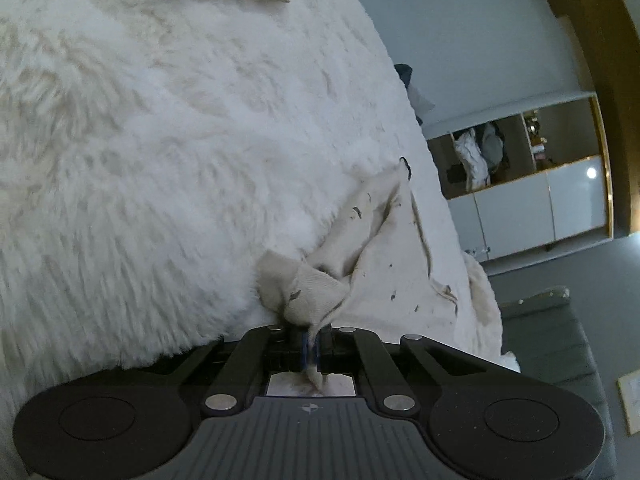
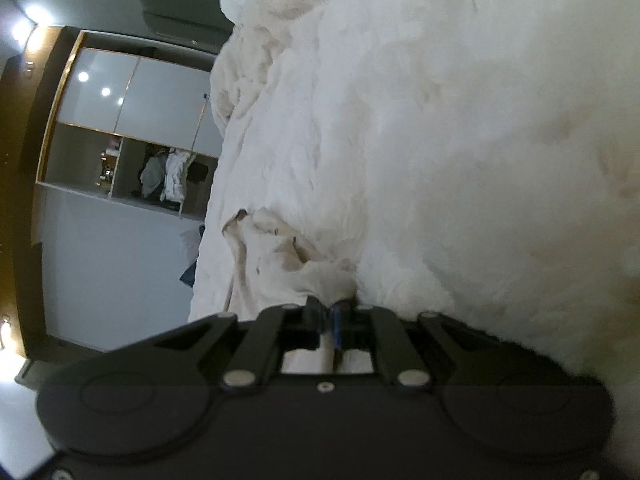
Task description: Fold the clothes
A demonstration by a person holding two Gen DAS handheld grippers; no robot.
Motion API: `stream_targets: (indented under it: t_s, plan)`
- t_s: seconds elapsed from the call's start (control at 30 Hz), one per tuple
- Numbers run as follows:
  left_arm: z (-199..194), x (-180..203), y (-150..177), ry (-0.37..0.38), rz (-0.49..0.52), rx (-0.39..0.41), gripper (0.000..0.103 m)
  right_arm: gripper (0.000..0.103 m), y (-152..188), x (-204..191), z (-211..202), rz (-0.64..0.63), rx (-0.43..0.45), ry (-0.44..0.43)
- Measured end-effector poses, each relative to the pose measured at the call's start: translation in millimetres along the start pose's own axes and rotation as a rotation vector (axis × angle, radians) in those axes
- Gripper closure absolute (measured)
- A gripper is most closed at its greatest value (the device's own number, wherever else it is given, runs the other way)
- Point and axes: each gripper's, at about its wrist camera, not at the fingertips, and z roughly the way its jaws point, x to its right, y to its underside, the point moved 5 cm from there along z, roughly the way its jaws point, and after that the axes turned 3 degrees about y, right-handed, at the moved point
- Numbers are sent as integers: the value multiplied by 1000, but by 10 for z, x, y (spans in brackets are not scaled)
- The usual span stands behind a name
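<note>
Both grippers [image 1: 313, 340] [image 2: 329, 322] — garment [image 1: 380, 248] lengthwise ahead

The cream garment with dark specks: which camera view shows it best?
The left wrist view: the cream garment spreads sharp on the fluffy blanket, specks visible, one corner pinched in the jaws. The right wrist view shows it blurred, washed out and partly hidden.
</note>
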Motion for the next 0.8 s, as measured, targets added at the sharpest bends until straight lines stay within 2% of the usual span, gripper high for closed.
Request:
stream_targets:
  t_s: [0.17, 0.3, 0.7, 0.73, 0.77, 0.8]
  plan:
    - [62, 44, 5, -4, 24, -18, 100, 97, -119, 25, -4, 101, 51, -54]
    - [123, 54, 13, -14, 40, -18, 100, 96, -219, 41, -27, 107, 84, -54]
    - [189, 28, 69, -30, 2, -21, 99, 95, -387, -5, -3, 115, 145, -32]
    - [162, 9, 72, -32, -3, -18, 99, 103, -403, 8, -40, 115, 170, -24]
    - [135, -12, 65, -37, -10, -10, 99, 103, -425, 22, -87, 115, 207, -11]
    - [116, -52, 22, -47, -34, 21, 99, 103, -577, 96, -303, 131, 355, 66]
